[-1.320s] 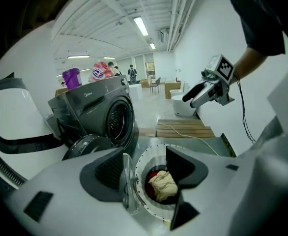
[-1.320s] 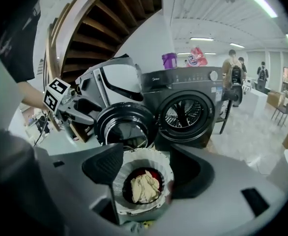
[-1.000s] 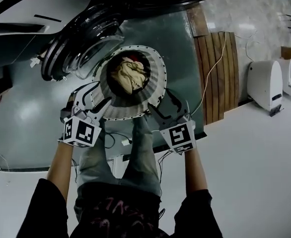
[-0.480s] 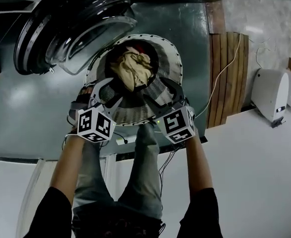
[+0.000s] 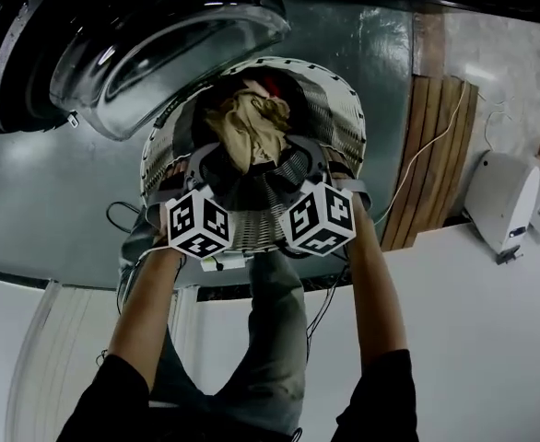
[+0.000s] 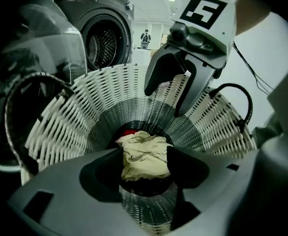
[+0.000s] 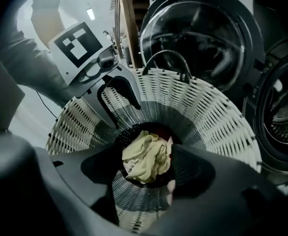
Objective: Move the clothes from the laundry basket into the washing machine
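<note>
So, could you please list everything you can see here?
laundry basket: one, white woven, black handles, on the floor
beige garment: one, crumpled, topmost in the basket
red garment: one, mostly hidden under the beige one
washing machine: one, dark grey, door open, beside the basket
wooden slats: one panel, brown, right of the basket
white appliance: one, far right on the floor
legs: two, grey trousers, on the basket's near side
left gripper: one, grey, open, over the clothes
right gripper: one, grey, open, beside the left
</note>
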`<state>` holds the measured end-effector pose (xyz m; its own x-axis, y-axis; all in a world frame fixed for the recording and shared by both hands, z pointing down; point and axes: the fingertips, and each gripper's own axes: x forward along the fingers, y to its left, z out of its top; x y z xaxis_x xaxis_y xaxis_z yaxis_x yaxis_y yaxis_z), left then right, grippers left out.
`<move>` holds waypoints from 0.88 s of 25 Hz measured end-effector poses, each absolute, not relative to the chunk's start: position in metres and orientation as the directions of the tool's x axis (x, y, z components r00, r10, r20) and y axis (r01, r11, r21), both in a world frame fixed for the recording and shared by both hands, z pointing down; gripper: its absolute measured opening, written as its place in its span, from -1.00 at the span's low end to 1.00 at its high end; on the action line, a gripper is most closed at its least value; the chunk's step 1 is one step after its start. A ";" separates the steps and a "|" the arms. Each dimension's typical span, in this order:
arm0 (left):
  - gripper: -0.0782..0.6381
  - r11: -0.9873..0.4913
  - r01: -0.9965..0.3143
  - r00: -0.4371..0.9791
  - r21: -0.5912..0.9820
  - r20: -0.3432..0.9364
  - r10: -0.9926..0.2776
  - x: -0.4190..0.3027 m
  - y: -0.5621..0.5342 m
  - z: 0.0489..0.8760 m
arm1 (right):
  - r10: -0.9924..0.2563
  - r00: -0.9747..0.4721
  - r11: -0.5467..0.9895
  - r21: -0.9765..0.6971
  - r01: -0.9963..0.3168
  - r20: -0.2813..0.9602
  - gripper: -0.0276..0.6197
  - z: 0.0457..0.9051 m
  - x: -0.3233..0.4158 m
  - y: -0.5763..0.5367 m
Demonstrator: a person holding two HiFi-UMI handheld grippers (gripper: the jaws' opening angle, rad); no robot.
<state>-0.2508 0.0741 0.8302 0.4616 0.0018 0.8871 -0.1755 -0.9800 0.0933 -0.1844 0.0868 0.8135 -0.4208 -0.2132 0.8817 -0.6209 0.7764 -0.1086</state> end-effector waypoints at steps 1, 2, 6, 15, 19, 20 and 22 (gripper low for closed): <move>0.01 -0.979 -0.180 0.457 0.092 0.889 0.000 -0.252 0.075 0.839 | -0.202 -0.420 0.786 -0.109 -0.608 0.885 0.06 0.823 -0.185 0.087; 0.01 -0.980 -0.180 0.451 0.089 0.892 -0.002 -0.253 0.076 0.848 | -0.190 -0.418 0.795 -0.111 -0.596 0.888 0.06 0.834 -0.186 0.088; 0.04 -0.972 -0.210 0.432 0.108 0.902 0.006 -0.255 0.078 0.890 | -0.148 -0.418 0.802 -0.138 -0.582 0.896 0.08 0.874 -0.194 0.093; 0.19 -0.994 -0.083 0.347 0.072 0.937 0.039 -0.258 0.090 0.976 | -0.033 -0.332 0.882 -0.130 -0.454 0.943 0.18 0.968 -0.206 0.102; 0.26 -0.997 -0.039 0.325 0.066 0.944 0.050 -0.248 0.088 1.016 | 0.005 -0.282 0.918 -0.116 -0.379 0.959 0.27 1.013 -0.204 0.108; 0.32 -0.997 -0.027 0.313 0.072 0.948 0.060 -0.248 0.089 1.026 | 0.016 -0.274 0.925 -0.118 -0.362 0.962 0.32 1.025 -0.205 0.110; 0.47 -0.998 0.018 0.267 0.063 0.961 0.065 -0.254 0.093 1.043 | 0.026 -0.265 0.935 -0.118 -0.336 0.964 0.44 1.044 -0.209 0.112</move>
